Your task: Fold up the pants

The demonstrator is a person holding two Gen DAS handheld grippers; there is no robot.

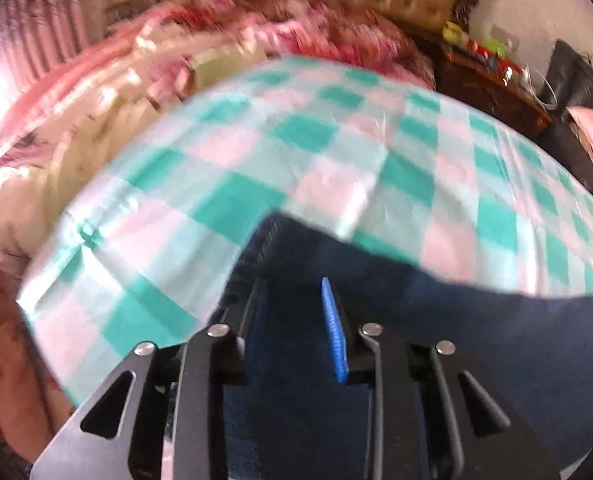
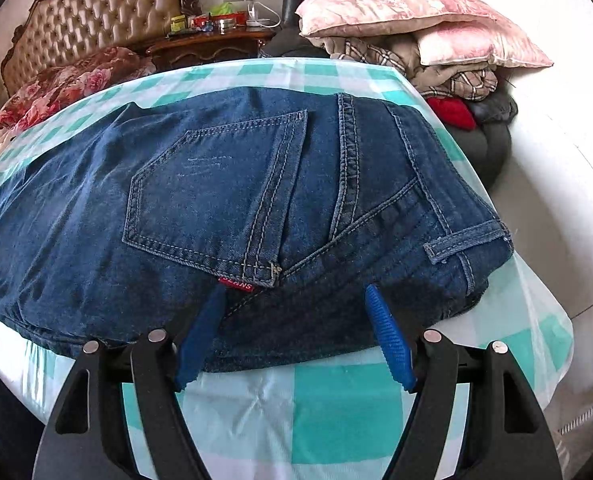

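Two grippers work the jeans [image 2: 224, 200], which lie folded on a checked cloth [image 2: 316, 412]. The right gripper [image 2: 292, 332] stands spread wide at the near hem, holding nothing. The left gripper [image 1: 296, 320] has denim between its fingers; whether it pinches is unclear in the blur. Risk, I judge: a loose grip lets the layers slide apart. At three o'clock the cloth edge drops off; at twelve o'clock bare cloth offers room, then pillows [image 2: 416, 12].

Your left gripper [image 1: 296, 320] is closed on a fold of the jeans [image 1: 476, 340], dark denim filling the gap between its fingers; beyond lies the checked cloth [image 1: 296, 140], with pink bedding [image 1: 96, 92] at left, the frame blurred
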